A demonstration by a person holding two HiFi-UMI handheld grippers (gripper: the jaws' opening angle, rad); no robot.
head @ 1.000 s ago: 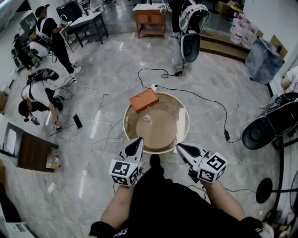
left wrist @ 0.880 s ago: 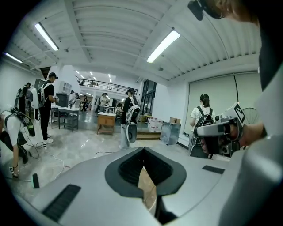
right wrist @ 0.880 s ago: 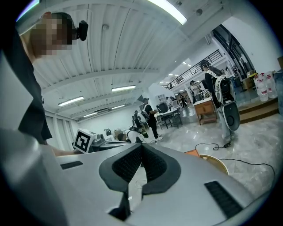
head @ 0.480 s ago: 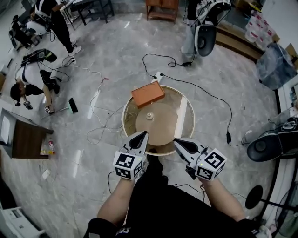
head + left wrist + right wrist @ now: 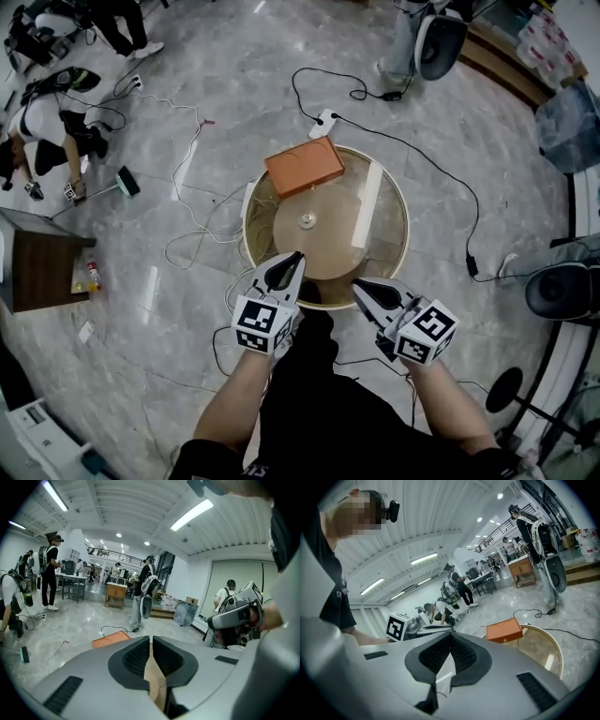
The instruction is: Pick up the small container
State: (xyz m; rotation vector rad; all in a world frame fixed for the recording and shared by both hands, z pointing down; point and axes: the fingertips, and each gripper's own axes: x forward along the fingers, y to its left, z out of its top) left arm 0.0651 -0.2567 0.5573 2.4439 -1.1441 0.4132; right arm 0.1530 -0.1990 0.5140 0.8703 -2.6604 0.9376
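The small container [image 5: 307, 221] is a little pale, knob-like object standing at the middle of the round tan table [image 5: 389, 258]. Both grippers hover side by side over the table's near edge, well short of the container. My left gripper [image 5: 292, 260] is shut with nothing between its jaws, and its own view shows the pads [image 5: 151, 639] meeting. My right gripper [image 5: 359, 286] points toward the table too; its pads [image 5: 451, 634] touch at the tip and hold nothing. The container does not show in either gripper view.
An orange box [image 5: 303, 166] lies on the table's far edge, and a pale strip [image 5: 367, 206] crosses its right side. A power strip [image 5: 325, 122] and cables trail over the marble floor. People work at the upper left, and a dark wooden stand [image 5: 42, 272] is at the left.
The view has closed in on the table, which now sits higher and larger in the frame. Both grippers stay shut and have edged forward to the table's near rim.
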